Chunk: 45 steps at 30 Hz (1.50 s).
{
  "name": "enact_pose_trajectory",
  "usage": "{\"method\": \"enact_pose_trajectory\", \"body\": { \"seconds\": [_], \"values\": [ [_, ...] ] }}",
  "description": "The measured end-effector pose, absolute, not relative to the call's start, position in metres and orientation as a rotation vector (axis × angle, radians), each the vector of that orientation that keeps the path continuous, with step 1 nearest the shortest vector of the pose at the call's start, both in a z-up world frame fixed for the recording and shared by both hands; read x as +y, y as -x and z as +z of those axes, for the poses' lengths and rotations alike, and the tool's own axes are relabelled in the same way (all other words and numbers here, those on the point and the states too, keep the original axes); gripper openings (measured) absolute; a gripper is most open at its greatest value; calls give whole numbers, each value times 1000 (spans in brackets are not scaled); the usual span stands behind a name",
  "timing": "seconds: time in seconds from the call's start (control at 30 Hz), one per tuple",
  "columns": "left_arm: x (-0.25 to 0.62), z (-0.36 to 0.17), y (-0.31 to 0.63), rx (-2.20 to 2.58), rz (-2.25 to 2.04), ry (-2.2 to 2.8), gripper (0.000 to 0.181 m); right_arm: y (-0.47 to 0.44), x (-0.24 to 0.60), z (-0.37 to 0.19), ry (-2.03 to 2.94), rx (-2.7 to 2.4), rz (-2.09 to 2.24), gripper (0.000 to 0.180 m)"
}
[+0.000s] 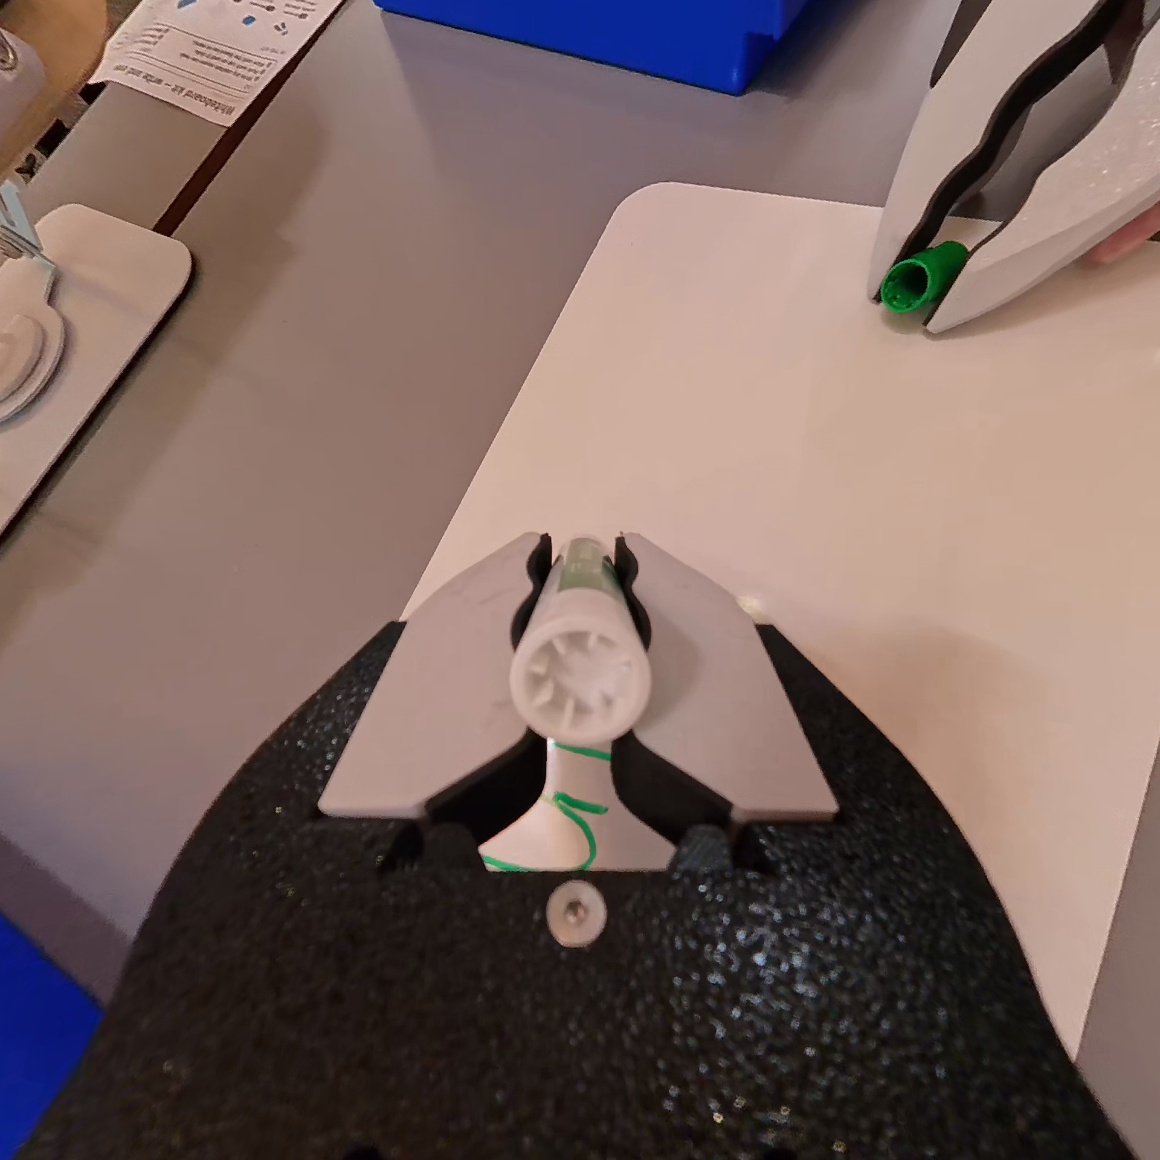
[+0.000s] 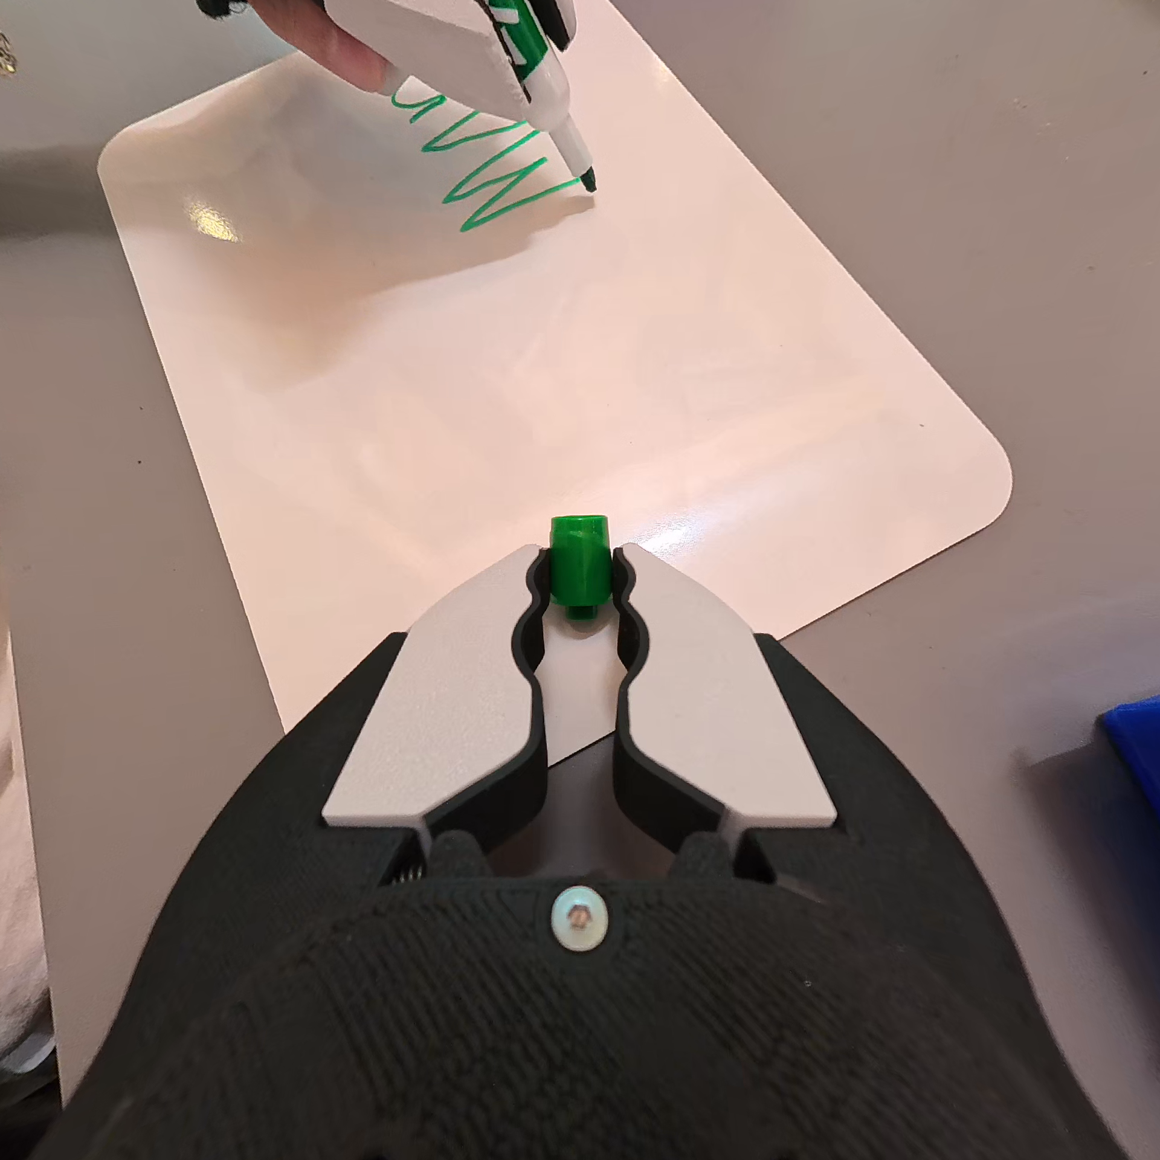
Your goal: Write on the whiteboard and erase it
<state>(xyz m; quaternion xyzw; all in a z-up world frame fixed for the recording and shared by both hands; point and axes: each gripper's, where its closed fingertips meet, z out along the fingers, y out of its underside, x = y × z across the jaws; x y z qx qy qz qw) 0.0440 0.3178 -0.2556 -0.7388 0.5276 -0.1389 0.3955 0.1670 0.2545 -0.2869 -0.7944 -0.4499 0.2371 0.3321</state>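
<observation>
A white whiteboard [image 1: 784,439] lies flat on the grey table; it also shows in the right wrist view [image 2: 565,389]. My left gripper [image 1: 582,546] is shut on a white marker [image 1: 580,634] with a green band, its rear end facing the camera. In the right wrist view the marker [image 2: 546,81] points down with its tip on the board at the end of a green zigzag line [image 2: 496,182]. My right gripper [image 2: 579,555] is shut on the green marker cap [image 2: 579,568] and rests low over the board's near edge; it also shows in the left wrist view [image 1: 910,301].
A blue box [image 1: 602,37] stands at the far side of the table; a blue corner shows in the right wrist view [image 2: 1130,759]. A printed paper sheet [image 1: 207,56] lies far left. A second white board [image 1: 107,289] with pale objects sits at the left. The left gripper's tips are roughly 15 cm from the right gripper's.
</observation>
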Motion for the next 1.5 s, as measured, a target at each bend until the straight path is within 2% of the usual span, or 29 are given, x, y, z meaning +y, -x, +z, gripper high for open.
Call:
{"method": "enact_pose_trajectory", "body": {
  "seconds": [0.03, 0.63, 0.83, 1.17, 1.5],
  "values": [
    [318, -256, -44, 1342, -343, 1873, 19, -167, 254, -287, 2076, -1175, 620, 19],
    [279, -259, -70, 1512, -314, 1794, 19, -167, 254, -287, 2075, -1176, 619, 19],
    [299, -240, -68, 1363, -374, 1784, 19, -167, 254, -287, 2076, -1176, 619, 19],
    [314, -260, -66, 1400, -281, 1822, 19, -167, 254, -287, 2076, -1175, 620, 19],
    [286, -260, -49, 1468, -204, 1831, 19, -167, 254, -287, 2076, -1175, 620, 19]
  ]
}}
